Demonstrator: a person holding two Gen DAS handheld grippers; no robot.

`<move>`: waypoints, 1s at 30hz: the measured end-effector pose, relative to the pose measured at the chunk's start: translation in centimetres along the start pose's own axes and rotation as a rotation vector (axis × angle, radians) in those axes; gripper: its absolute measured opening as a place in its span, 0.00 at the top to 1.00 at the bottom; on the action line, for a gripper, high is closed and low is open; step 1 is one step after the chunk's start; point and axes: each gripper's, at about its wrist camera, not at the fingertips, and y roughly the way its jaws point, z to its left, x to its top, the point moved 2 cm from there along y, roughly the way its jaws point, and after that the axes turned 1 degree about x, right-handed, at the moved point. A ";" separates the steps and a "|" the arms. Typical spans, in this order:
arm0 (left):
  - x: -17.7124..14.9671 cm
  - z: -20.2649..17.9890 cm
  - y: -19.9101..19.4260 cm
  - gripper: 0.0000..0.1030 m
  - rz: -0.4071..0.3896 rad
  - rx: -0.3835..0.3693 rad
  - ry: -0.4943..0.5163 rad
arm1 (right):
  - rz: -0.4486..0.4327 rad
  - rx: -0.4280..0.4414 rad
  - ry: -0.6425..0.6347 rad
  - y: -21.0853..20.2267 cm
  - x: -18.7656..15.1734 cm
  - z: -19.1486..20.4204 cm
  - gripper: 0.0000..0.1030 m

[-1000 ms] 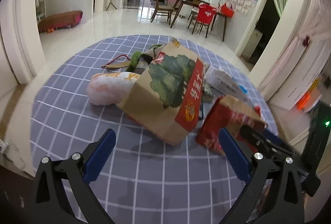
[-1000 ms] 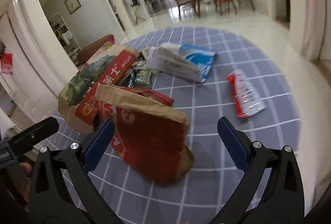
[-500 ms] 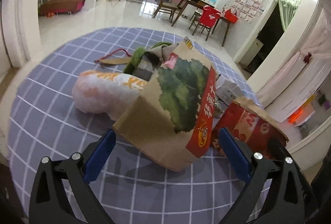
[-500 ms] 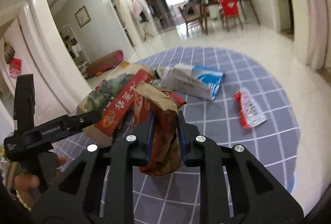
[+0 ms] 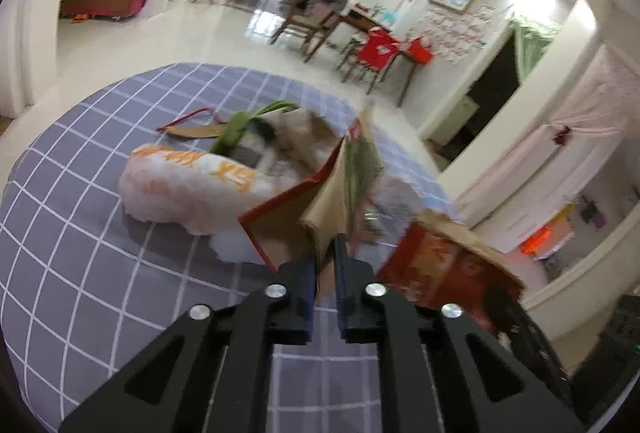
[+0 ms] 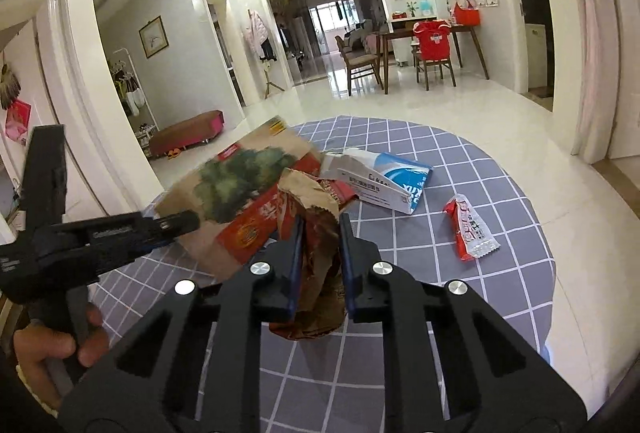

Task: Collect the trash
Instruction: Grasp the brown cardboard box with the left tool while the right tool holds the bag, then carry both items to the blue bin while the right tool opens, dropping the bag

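My left gripper [image 5: 325, 257] is shut on the edge of a brown paper bag [image 5: 340, 189] printed with a green tree and a red band; the bag also shows in the right wrist view [image 6: 240, 189]. My right gripper [image 6: 320, 233] is shut on a crumpled red and brown paper bag [image 6: 316, 217], lifted off the blue checked rug [image 6: 460, 297]; that bag is at the right in the left wrist view [image 5: 448, 265]. A white and orange plastic bag [image 5: 188, 189], a white and blue box [image 6: 384, 181] and a red wrapper [image 6: 468, 233] lie on the rug.
A green stalk and a brown leaf-like scrap [image 5: 224, 127] lie behind the plastic bag. Beyond the rug are a shiny tiled floor, a dining table with chairs [image 6: 428, 49], a low pink bench [image 6: 188, 133] and doorways. The left hand holding its gripper shows in the right wrist view [image 6: 48, 345].
My left gripper has closed on the tree-print bag's edge, turning it edge-on. My right gripper closed on the red and brown bag earlier and has lifted it.
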 end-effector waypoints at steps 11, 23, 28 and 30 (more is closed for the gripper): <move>-2.3 -7.7 -6.4 0.99 -0.140 -0.088 0.209 | -0.073 0.015 0.007 -4.5 0.6 0.3 0.84; -4.9 -16.2 -14.4 0.99 -0.258 -0.164 0.368 | -0.222 0.002 0.080 -13.5 1.8 -3.0 0.84; -8.3 -21.8 -14.2 0.99 -0.221 -0.254 0.468 | -0.293 -0.125 0.126 -19.6 0.5 -8.2 0.84; -10.0 -24.3 -13.1 0.99 -0.186 -0.300 0.508 | -0.304 -0.200 0.135 -21.6 -0.4 -10.5 0.84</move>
